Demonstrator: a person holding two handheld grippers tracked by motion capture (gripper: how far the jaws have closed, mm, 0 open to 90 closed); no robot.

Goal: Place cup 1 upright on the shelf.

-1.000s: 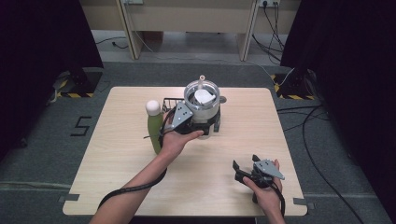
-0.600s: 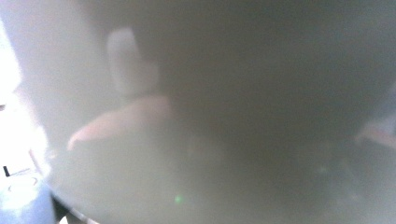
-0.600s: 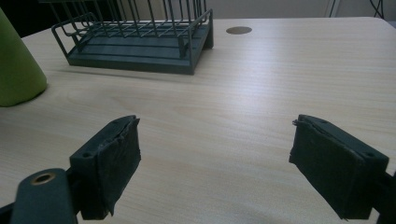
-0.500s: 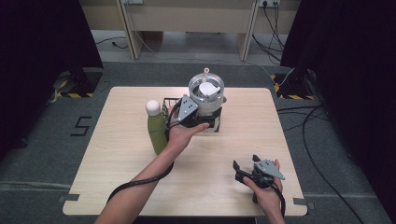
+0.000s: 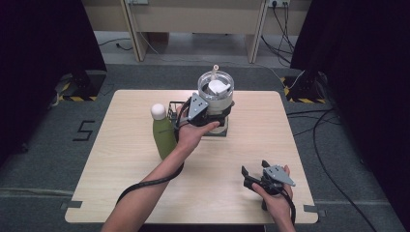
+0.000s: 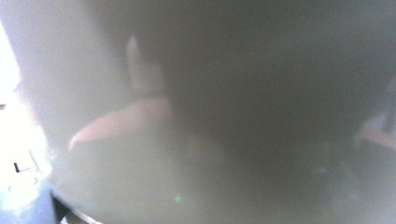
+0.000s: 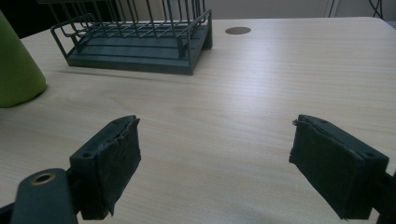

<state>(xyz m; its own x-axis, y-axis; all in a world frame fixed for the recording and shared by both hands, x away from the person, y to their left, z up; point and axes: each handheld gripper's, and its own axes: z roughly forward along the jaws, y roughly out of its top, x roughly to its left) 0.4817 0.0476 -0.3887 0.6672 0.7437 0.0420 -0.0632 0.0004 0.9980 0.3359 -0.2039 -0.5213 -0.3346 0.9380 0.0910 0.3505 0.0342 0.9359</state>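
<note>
While the right gripper [image 5: 249,175] is rested low on the near right part of the wooden table [image 5: 121,159], its jaws are seen spread wide in the right gripper view, with bare tabletop between them and nothing pinched. Beyond those jaws, in that same view, the base of a green bottle [image 7: 16,70] is seen at the left edge and a dark wire rack [image 7: 135,37] is seen farther back on the table. From the high view, the person's left forearm is seen reaching forward across the middle of the table, and the left gripper [image 5: 203,113] is held up against the side of a clear glass jar [image 5: 216,94] at the far centre. The jar is seen above the wire rack, and whether it is resting on it or lifted clear cannot be told. A white object lies inside the jar, and a pale stick-like piece rises from its top. The left gripper view is blurred by a pale surface pressed close to the camera, so whether those jaws are closed around the jar or merely set beside it cannot be told. The green bottle, capped in white, is stood upright just left of the rack and near the left hand [image 5: 191,135].
</note>
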